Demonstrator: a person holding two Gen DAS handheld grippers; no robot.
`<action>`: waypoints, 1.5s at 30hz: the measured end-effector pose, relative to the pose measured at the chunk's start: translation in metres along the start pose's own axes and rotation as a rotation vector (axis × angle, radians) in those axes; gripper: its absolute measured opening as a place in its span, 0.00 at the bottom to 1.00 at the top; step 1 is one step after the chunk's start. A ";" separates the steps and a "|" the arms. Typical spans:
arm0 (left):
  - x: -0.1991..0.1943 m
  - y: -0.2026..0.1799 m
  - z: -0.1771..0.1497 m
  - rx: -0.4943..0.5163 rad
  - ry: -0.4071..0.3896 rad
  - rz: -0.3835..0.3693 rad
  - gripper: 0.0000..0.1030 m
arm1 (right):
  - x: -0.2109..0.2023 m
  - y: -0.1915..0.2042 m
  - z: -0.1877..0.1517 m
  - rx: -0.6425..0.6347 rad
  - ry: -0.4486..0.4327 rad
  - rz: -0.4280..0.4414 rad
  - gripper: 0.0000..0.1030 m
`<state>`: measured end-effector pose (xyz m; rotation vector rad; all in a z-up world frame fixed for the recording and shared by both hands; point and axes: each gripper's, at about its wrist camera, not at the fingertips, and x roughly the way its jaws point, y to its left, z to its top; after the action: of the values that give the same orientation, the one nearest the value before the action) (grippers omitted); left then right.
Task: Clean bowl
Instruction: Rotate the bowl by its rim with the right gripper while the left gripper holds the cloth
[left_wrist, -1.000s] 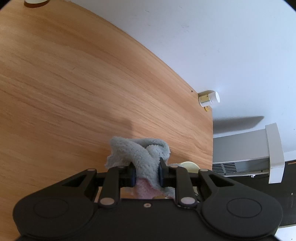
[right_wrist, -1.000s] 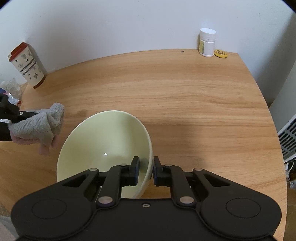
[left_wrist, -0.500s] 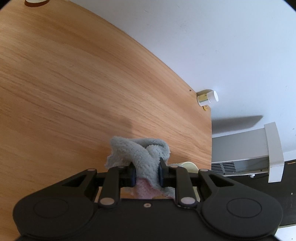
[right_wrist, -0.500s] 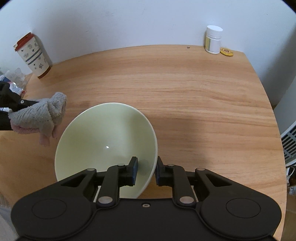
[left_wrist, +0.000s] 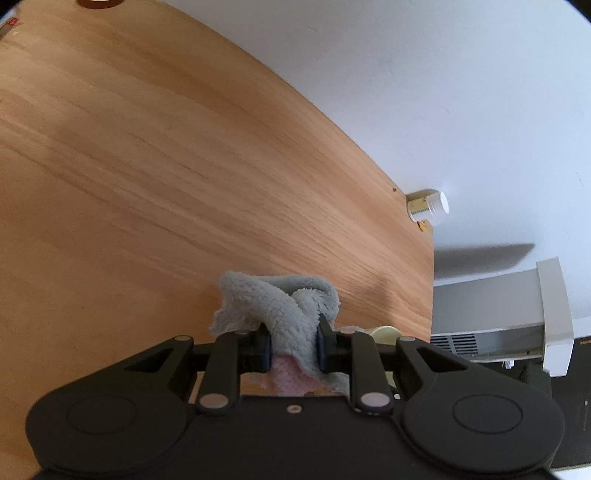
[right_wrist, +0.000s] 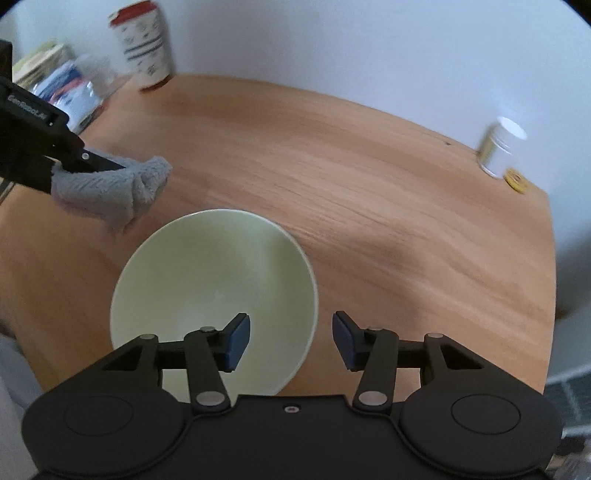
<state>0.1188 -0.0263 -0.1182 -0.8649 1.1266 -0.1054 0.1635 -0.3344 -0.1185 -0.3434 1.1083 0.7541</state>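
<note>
- Pale green ceramic bowl (right_wrist: 214, 295) sits on wooden counter (right_wrist: 369, 206), rim between the spread fingers of the right tool (right_wrist: 291, 338), which grips nothing.
- Left tool (left_wrist: 293, 343) clamps grey fluffy cloth (left_wrist: 280, 310), hovering at bowl's 10 o'clock.
- Risk: unheld bowl may slide or tip under wiping.

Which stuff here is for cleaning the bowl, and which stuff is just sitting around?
For the job:
bowl
cloth, pinched in the left tongs
right tongs, open around the bowl's rim

Just sitting around:
white bottle
yellow disc
patterned cup
packets, blurred
</note>
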 end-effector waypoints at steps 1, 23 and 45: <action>-0.001 0.002 -0.001 -0.020 -0.002 -0.005 0.20 | 0.001 -0.001 0.004 -0.031 0.009 0.020 0.53; -0.012 0.001 -0.032 -0.137 -0.119 0.060 0.20 | 0.053 -0.018 0.075 -0.400 0.284 0.497 0.32; -0.014 -0.011 -0.018 -0.052 -0.089 0.023 0.20 | -0.005 0.026 0.042 -0.405 0.077 0.121 0.12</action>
<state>0.1013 -0.0369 -0.1031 -0.8943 1.0591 -0.0188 0.1728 -0.2929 -0.0933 -0.6552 1.0520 1.0832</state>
